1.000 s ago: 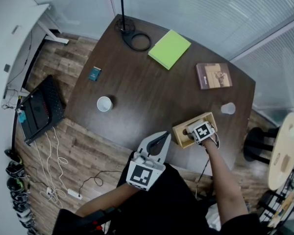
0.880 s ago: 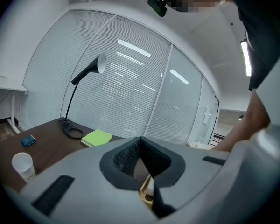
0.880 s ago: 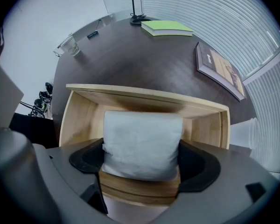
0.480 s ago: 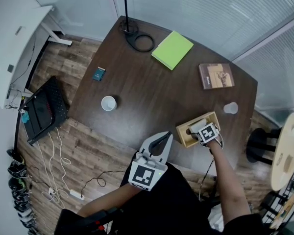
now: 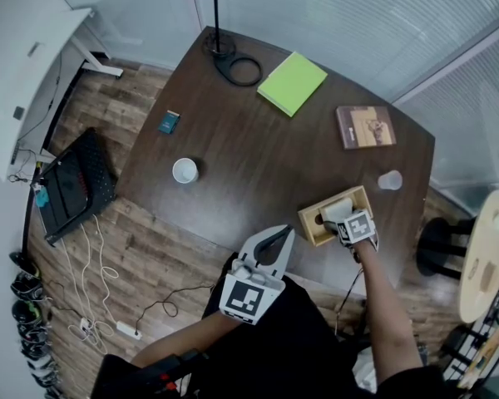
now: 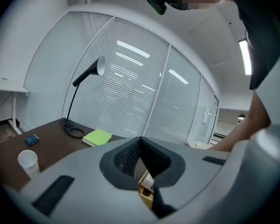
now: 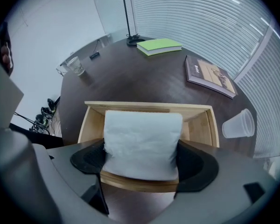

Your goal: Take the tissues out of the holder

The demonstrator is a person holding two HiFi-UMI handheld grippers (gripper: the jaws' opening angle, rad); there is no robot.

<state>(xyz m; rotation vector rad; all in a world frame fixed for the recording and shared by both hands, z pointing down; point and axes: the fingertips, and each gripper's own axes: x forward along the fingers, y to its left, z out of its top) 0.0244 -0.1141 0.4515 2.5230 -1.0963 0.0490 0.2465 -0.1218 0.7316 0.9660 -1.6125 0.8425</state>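
Note:
The white tissues [image 7: 142,141] stand upright in the wooden holder [image 7: 149,107] near the table's front right edge. My right gripper [image 7: 142,161] has a dark pad against each side of the stack, and the stack's lower edge covers the holder's front wall. In the head view the tissues [image 5: 339,209] stick up out of the holder [image 5: 314,223] just beyond the right gripper [image 5: 344,220]. My left gripper [image 5: 280,233] hovers off the table's near edge with its jaws together and nothing between them; its own view shows the left gripper [image 6: 141,141] with the pads meeting.
On the dark table are a white cup [image 5: 185,170], a clear plastic cup [image 5: 389,180], a green notebook [image 5: 292,82], a brown book [image 5: 364,126], a lamp base with coiled cable [image 5: 233,63] and a small blue item [image 5: 168,122]. A round stool [image 5: 482,256] stands at the right.
The right gripper has drawn back a little toward the near edge and its jaws have closed in on the tissues, which now show more above the holder. The left gripper has held still.

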